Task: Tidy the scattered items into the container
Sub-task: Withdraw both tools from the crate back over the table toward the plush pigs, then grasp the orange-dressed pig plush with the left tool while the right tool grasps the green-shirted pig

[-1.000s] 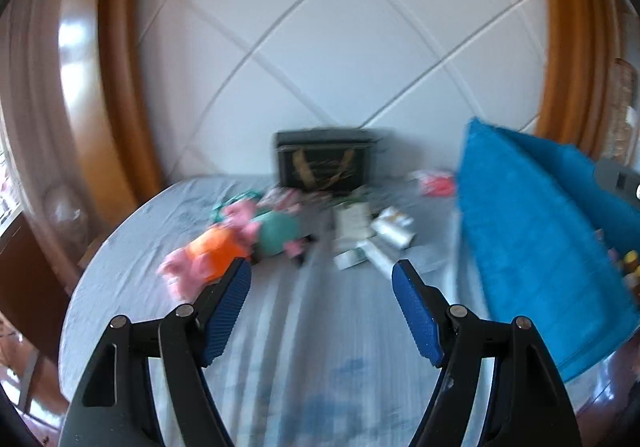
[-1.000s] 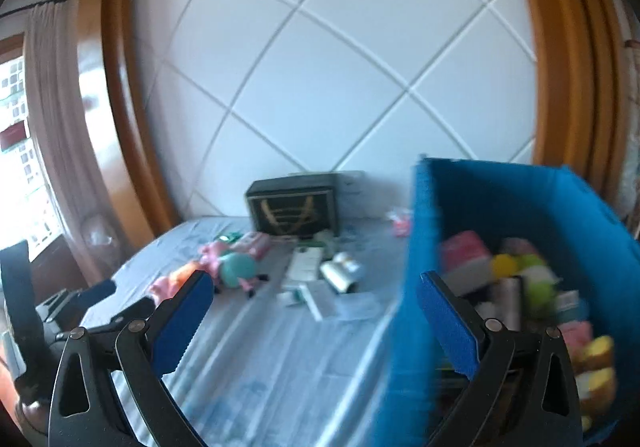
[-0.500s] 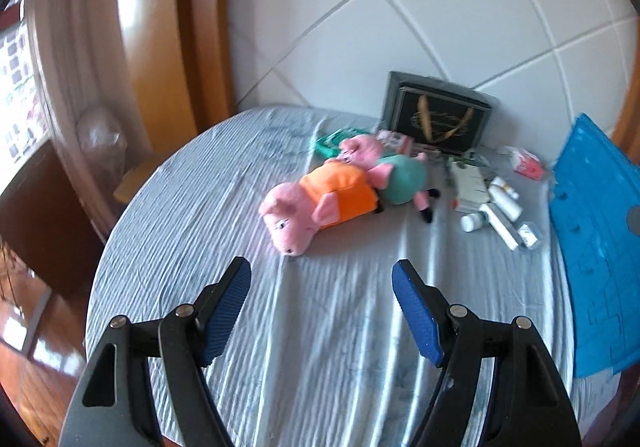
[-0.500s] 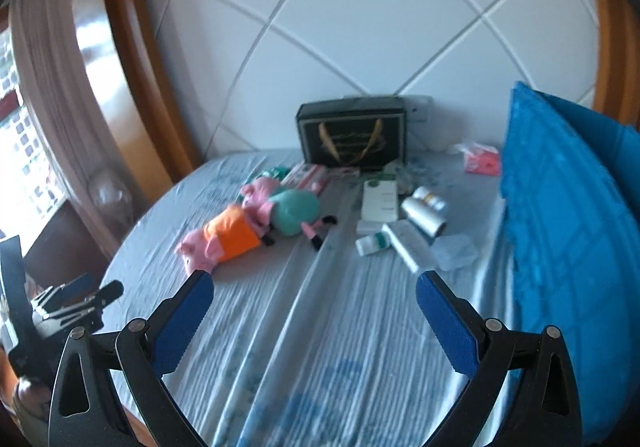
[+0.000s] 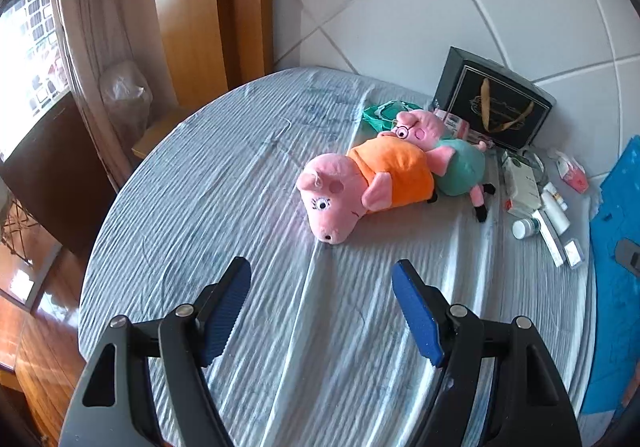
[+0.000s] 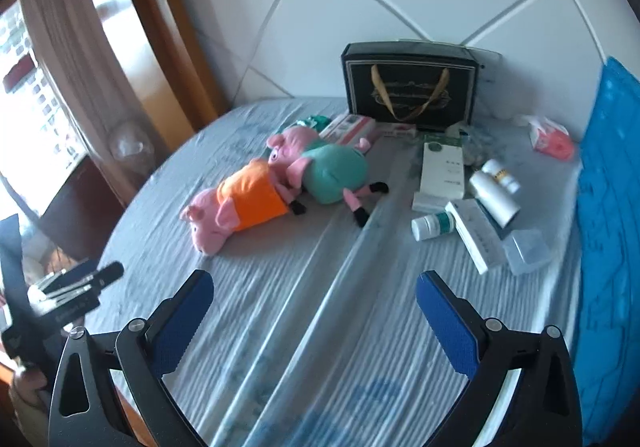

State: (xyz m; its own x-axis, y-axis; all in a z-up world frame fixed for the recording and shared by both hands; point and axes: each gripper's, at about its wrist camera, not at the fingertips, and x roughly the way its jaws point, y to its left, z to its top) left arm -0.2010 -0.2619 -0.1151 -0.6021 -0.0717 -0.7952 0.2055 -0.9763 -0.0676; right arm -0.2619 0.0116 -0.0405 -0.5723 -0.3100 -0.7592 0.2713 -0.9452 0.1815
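Two pig plush toys lie side by side on the round table: one in an orange dress (image 5: 384,177) (image 6: 248,203), one in a teal dress (image 5: 460,167) (image 6: 332,171). White boxes (image 6: 442,169), a white bottle (image 6: 496,193), a small green-labelled bottle (image 6: 434,225) and a clear case (image 6: 528,251) lie to their right. The blue container (image 6: 608,231) (image 5: 618,259) stands at the right edge. My left gripper (image 5: 322,275) hovers open just short of the orange pig's snout. My right gripper (image 6: 314,287) is open above bare cloth, nearer than the items.
A black gift box with gold handles (image 6: 410,87) (image 5: 494,107) stands against the tiled wall. A pink packet (image 6: 550,137) and a green wrapper (image 5: 380,113) lie near it. The table's edge (image 5: 120,207) drops off at left toward a curtain and window.
Both grippers have swung left and dipped toward the table. The plush pigs now sit larger and closer in the left view; the blue container has slid to the right edge of both views.
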